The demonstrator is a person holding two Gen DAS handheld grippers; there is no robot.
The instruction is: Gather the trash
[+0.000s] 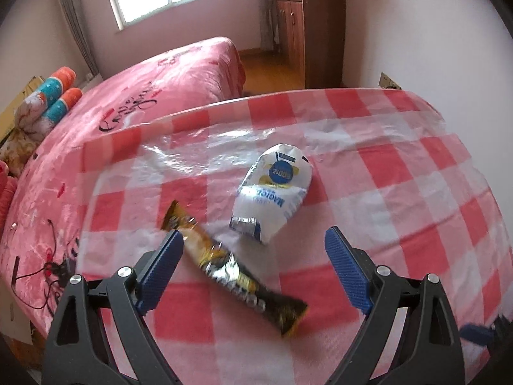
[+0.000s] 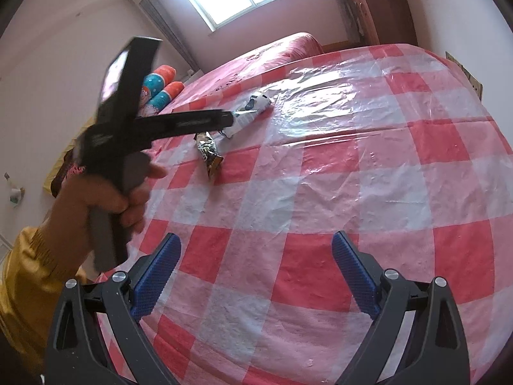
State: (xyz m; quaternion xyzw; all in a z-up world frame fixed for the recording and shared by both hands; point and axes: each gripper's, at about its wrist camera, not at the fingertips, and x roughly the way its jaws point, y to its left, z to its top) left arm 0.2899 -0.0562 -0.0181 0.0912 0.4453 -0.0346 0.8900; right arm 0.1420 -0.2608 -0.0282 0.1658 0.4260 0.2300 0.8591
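Observation:
A black-and-gold snack wrapper [image 1: 234, 266] lies on the red-and-white checked table [image 1: 400, 192], between and just past the fingers of my left gripper [image 1: 253, 240], which is open and empty. A crumpled white wrapper with a blue round logo [image 1: 272, 192] lies just beyond it. In the right wrist view both wrappers lie far off: the black-and-gold one [image 2: 209, 153] and the white one [image 2: 248, 112], partly hidden by the left gripper's body [image 2: 128, 122]. My right gripper [image 2: 255, 243] is open and empty above the near part of the table [image 2: 352, 144].
A clear plastic sheet [image 1: 320, 134] covers the tablecloth. A bed with a pink cover [image 1: 144, 96] stands past the table's left edge, with rolled pillows [image 1: 54, 96]. A wooden cabinet [image 1: 307, 25] stands at the back. The person's hand [image 2: 112, 199] holds the left gripper.

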